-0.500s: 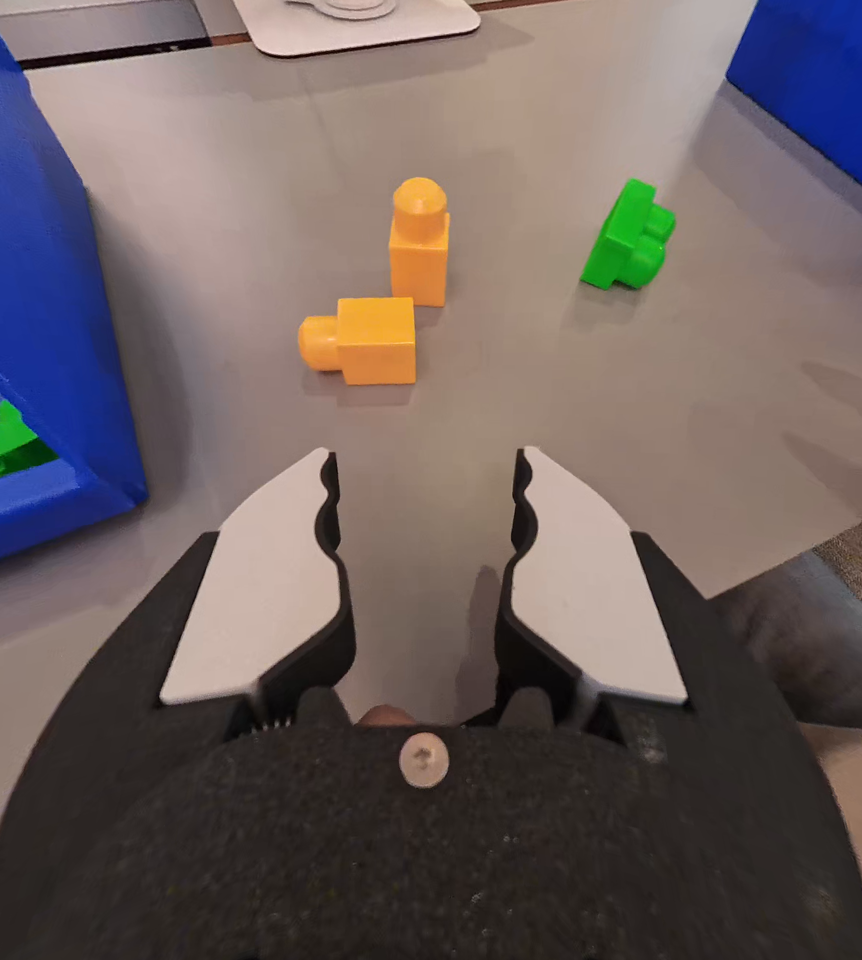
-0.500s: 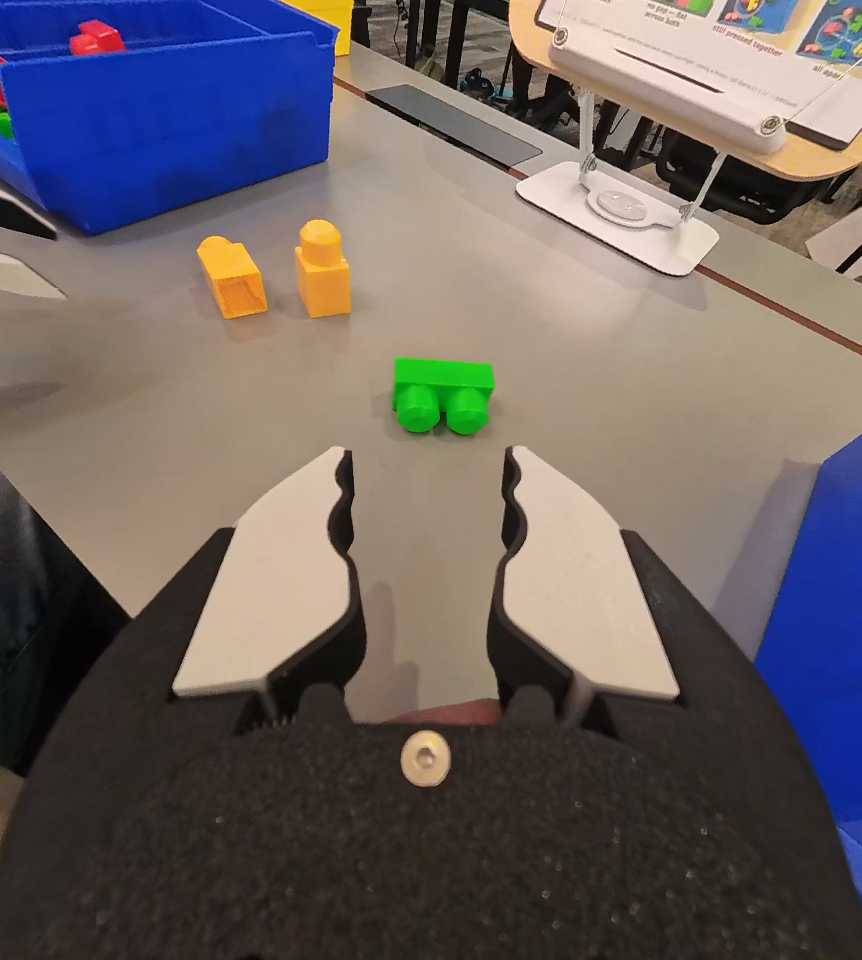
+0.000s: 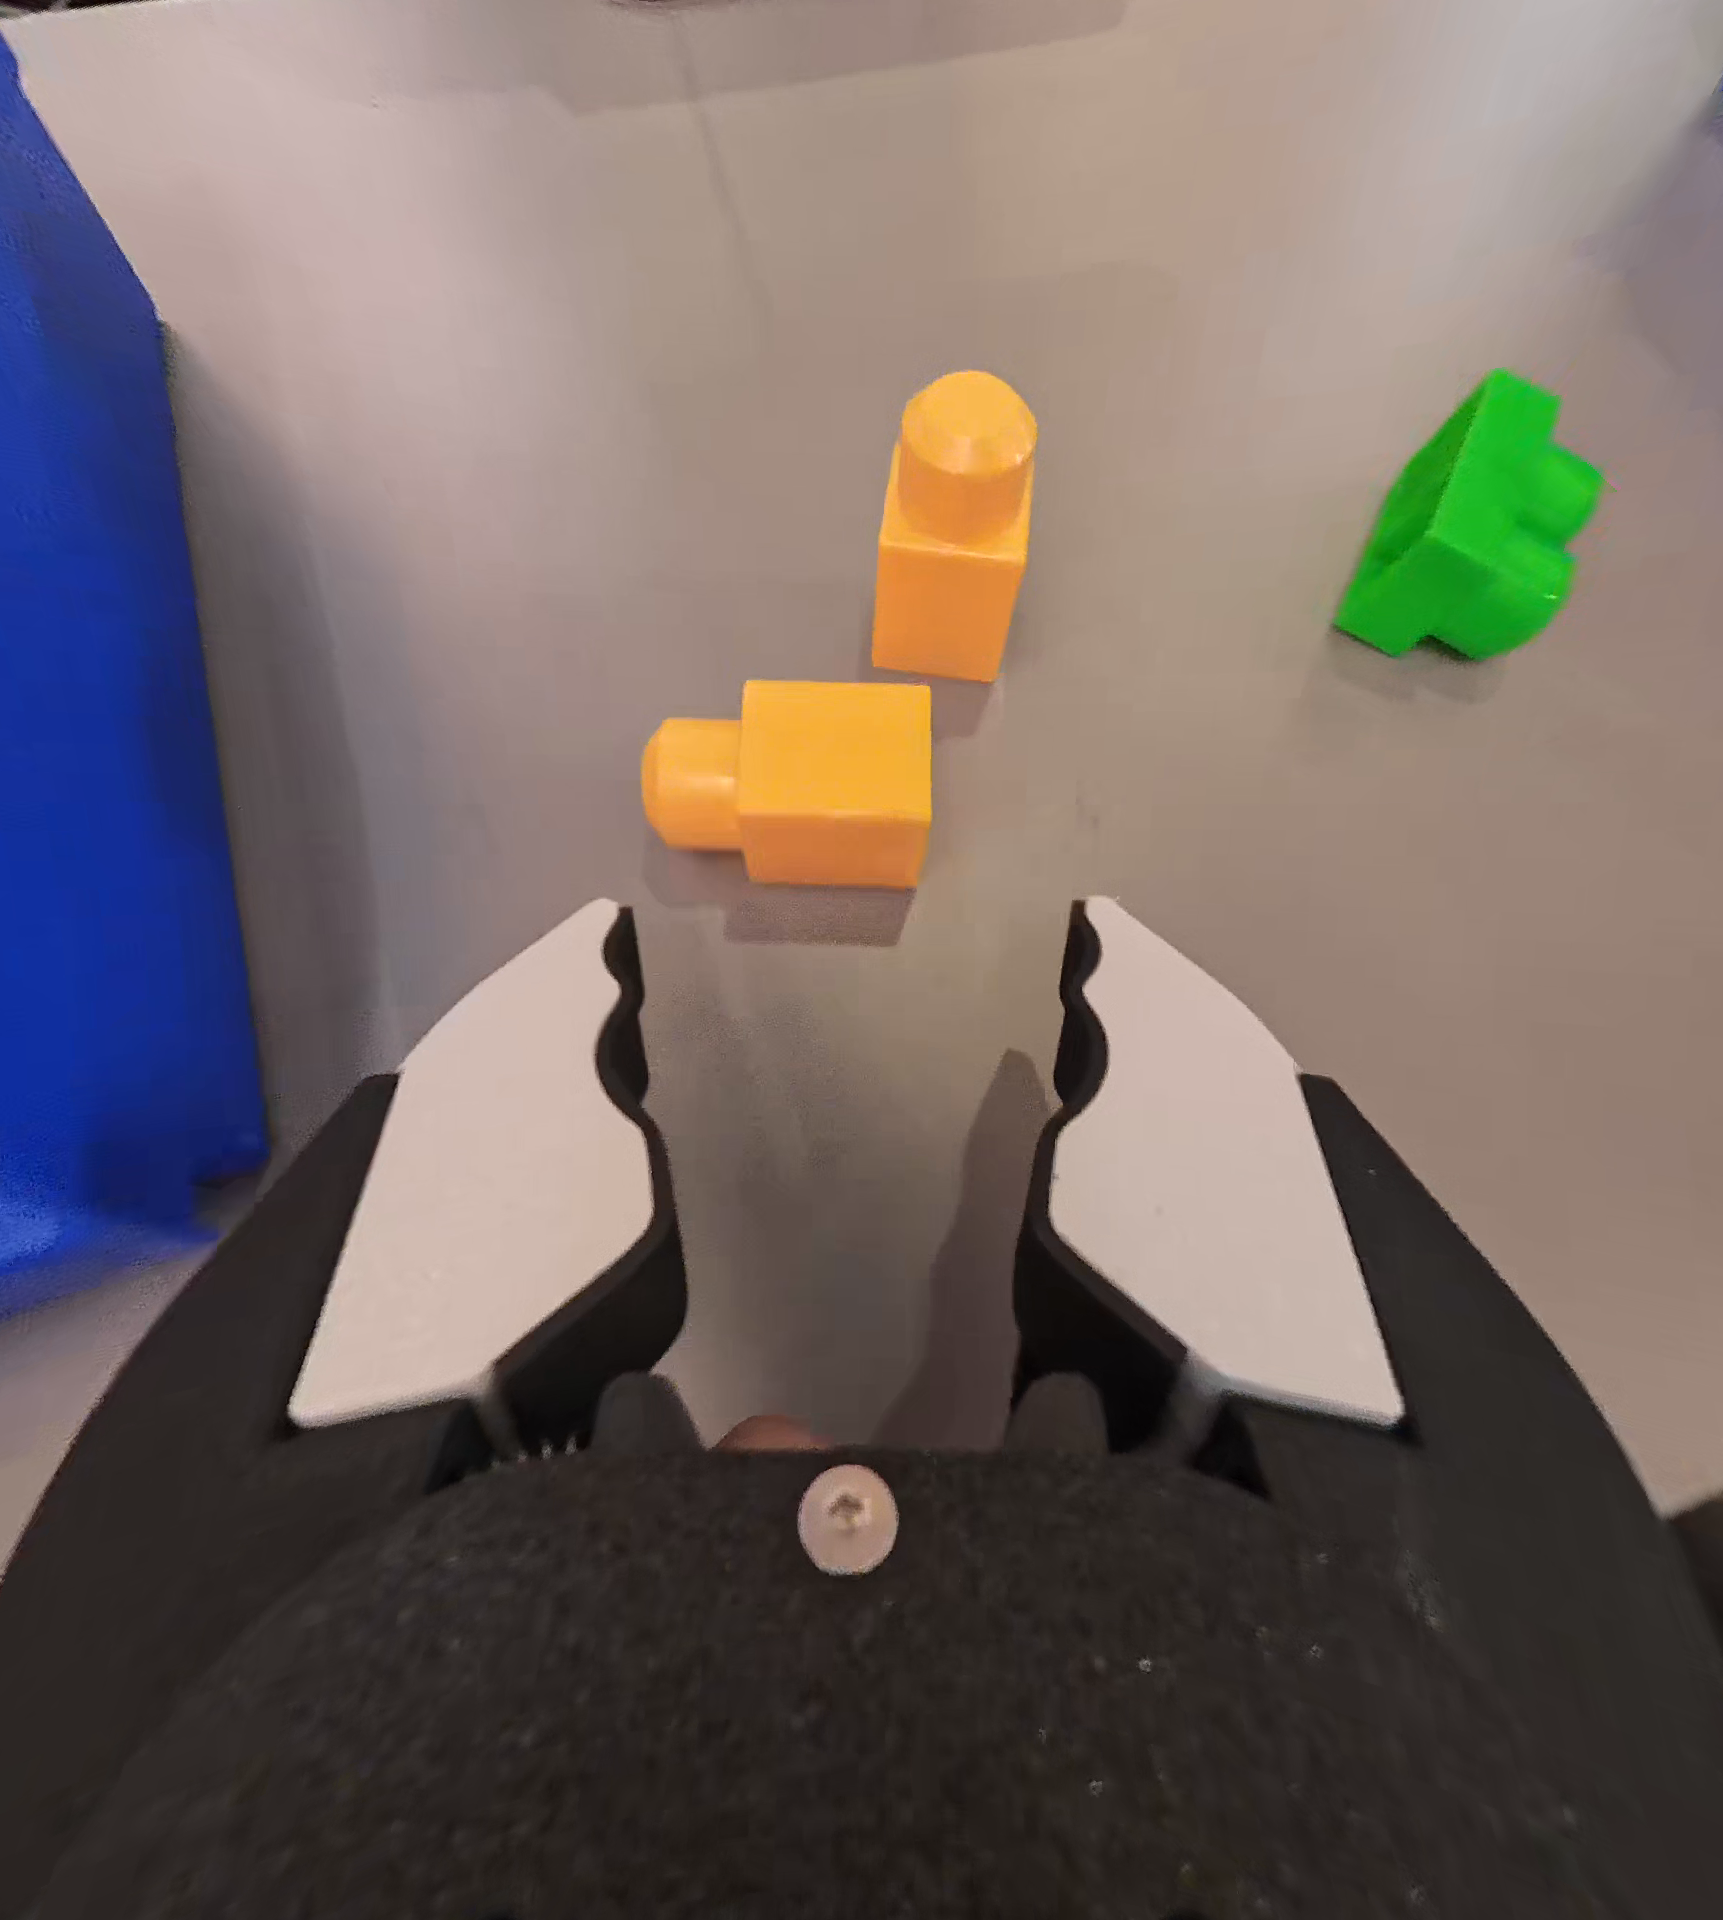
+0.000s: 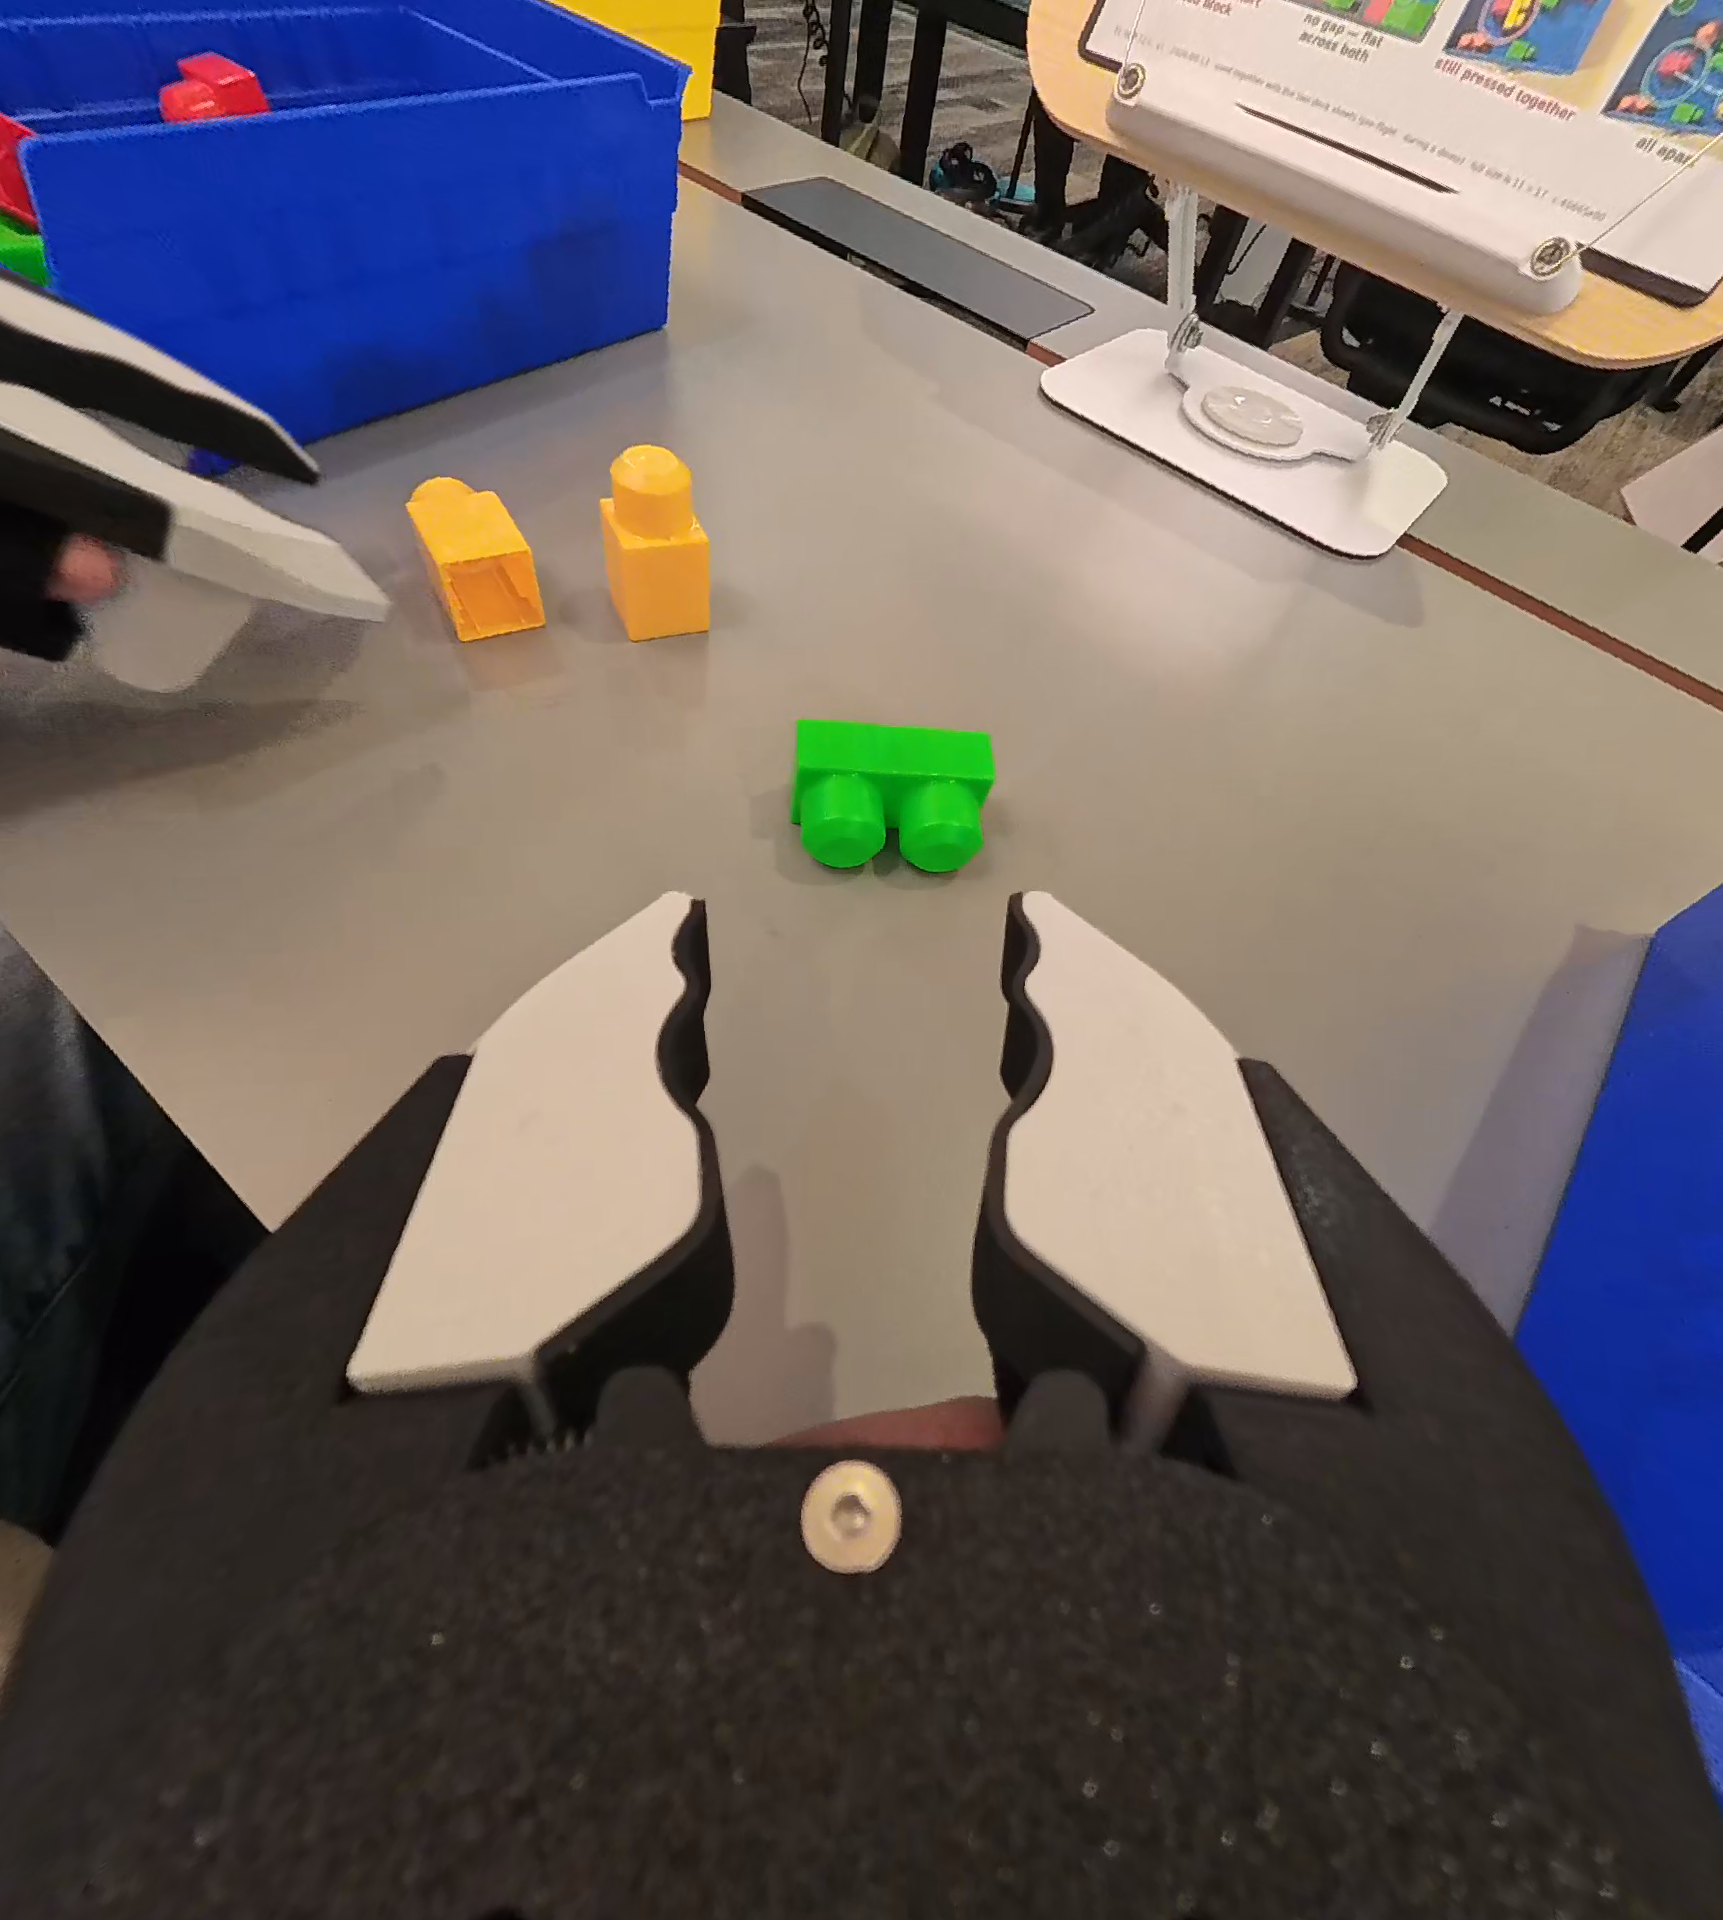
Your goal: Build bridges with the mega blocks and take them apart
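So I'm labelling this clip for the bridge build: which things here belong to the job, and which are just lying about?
For the job:
- upright orange plastic one-stud block
- orange plastic one-stud block on its side
- green plastic two-stud block on its side
- left gripper and right gripper, jaws apart, empty

Lying about:
- blue plastic bin holding spare blocks
- white stand with instruction sheet

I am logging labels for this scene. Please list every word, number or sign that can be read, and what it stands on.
Printed sheet on the white stand: several lines of print beside pictures; I do not repeat wording.
Green block, upright orange block, lying orange block, blue bin: no writing seen.
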### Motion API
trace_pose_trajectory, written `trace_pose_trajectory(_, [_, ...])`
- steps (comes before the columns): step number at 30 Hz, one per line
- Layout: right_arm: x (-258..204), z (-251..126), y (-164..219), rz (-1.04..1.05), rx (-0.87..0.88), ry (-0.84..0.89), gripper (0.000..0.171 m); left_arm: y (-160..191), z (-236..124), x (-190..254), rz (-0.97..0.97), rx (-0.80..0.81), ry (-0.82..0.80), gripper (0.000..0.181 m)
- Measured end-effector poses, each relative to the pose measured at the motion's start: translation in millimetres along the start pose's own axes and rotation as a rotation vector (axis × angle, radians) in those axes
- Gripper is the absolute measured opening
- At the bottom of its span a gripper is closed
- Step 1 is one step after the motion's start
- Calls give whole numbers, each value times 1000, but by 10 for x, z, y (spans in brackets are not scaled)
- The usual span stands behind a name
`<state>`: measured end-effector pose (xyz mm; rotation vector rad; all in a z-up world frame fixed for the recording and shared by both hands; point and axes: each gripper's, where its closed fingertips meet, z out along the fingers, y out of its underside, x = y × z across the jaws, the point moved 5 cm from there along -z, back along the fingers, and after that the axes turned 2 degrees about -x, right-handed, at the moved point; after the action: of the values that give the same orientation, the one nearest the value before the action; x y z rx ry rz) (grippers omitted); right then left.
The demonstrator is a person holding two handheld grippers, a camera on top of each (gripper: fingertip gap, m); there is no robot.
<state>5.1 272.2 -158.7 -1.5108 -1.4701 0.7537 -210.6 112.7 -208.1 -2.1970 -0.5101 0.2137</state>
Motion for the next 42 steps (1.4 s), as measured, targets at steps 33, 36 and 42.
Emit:
trace_pose_trajectory(33, [123,-54,15,7,0,32,53,-279,378,-198,724,-201,-287,67])
trace_pose_trajectory(36, [139,-79,3,5,4,39,53,-279,427,-202,801,-226,-302,67])
trace_pose_trajectory(42, [167,-102,-3,9,8,44,53,-261,405,-153,775,-228,-220,69])
